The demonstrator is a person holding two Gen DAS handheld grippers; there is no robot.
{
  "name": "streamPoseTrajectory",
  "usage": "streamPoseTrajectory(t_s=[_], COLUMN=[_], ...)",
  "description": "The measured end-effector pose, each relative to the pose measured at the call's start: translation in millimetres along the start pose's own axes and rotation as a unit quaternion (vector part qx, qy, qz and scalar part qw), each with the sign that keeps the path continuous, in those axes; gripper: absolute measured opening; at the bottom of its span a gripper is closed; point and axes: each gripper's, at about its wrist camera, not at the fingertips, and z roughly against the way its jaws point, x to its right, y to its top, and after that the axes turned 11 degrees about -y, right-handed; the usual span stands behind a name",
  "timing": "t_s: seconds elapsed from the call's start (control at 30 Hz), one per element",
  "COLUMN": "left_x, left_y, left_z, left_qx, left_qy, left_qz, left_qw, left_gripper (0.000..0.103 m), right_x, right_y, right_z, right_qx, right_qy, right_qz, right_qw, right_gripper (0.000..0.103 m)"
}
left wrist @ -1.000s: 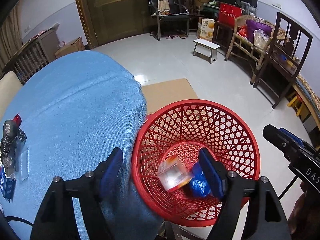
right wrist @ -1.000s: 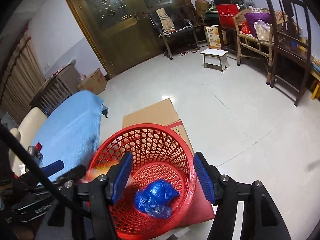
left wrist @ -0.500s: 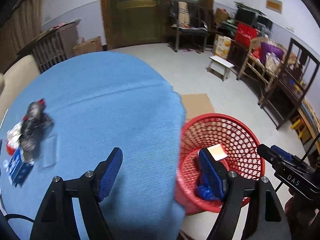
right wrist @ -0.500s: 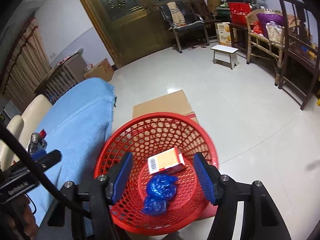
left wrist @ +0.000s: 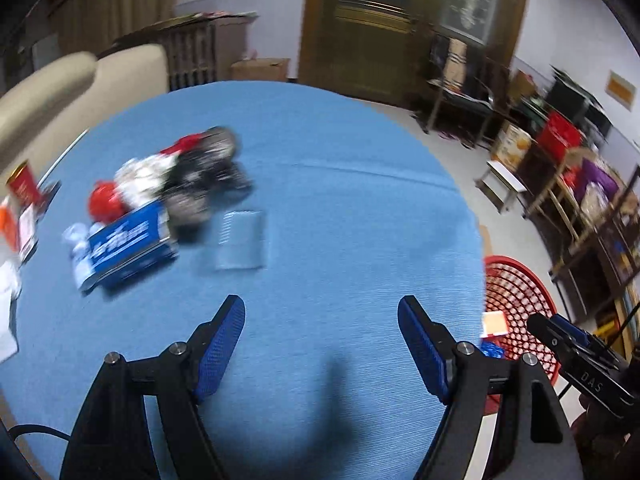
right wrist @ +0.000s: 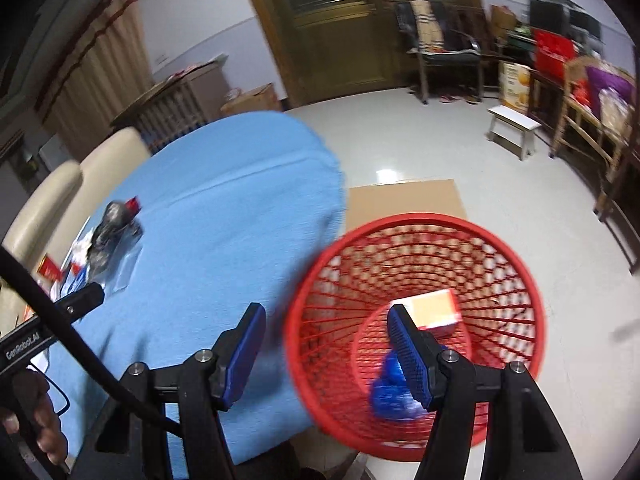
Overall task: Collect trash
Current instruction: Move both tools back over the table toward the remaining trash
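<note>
A red mesh basket stands on the floor beside the blue-clothed table; it holds an orange-and-white box and a crumpled blue bag. My left gripper is open and empty above the table. Ahead of it lie a clear plastic sleeve, a blue box, a dark crumpled wrapper and red scraps. My right gripper is open and empty over the basket's left rim. The basket also shows in the left wrist view.
A beige sofa runs behind the table. Flat cardboard lies on the floor beyond the basket. A white stool, chairs and shelves stand at the right. More small packets lie at the table's left edge.
The orange-and-white box dropped from my left gripper into the basket. My left gripper then swung left from over the basket to over the table. My right gripper shifted left.
</note>
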Motion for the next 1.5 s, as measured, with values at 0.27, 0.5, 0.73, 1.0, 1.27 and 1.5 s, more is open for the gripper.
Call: streamPoseTrajectory(t_s=[0.27, 0.5, 0.73, 1.0, 1.27, 1.5], left_x=[-59.4, -99.4, -137.6, -168.8, -185.2, -192.0], left_y=[-5.0, -6.2, -13.7, -24.2, -29.0, -26.4], left_z=[19.8, 35.7, 47.0, 54.3, 57.3, 58.7], left_qx=[0.019, 0.036, 0.052, 0.058, 0.058, 0.061], left_qy=[0.019, 0.038, 0.059, 0.075, 0.081, 0.083], left_qz=[0.060, 0.095, 0.131, 0.157, 0.168, 0.168], left_qw=[0.9979, 0.9941, 0.9883, 0.9830, 0.9807, 0.9805], left_gripper=[0.079, 0.079, 0.079, 0.079, 0.079, 0.080], right_x=[-59.7, -106.4, -149.9, -209.3, -263.5, -290.0], right_y=[-2.7, -4.0, -4.0, 0.4, 9.5, 16.5], right_z=[5.0, 5.8, 6.6, -0.1, -19.4, -44.0], right_qx=[-0.005, -0.010, -0.012, -0.011, -0.011, -0.021], right_qy=[0.024, 0.044, 0.065, 0.097, 0.107, 0.094], right_qz=[0.056, 0.094, 0.125, 0.154, 0.175, 0.178], right_qw=[0.998, 0.995, 0.990, 0.983, 0.979, 0.979], right_gripper=[0.069, 0.070, 0.070, 0.071, 0.072, 0.072])
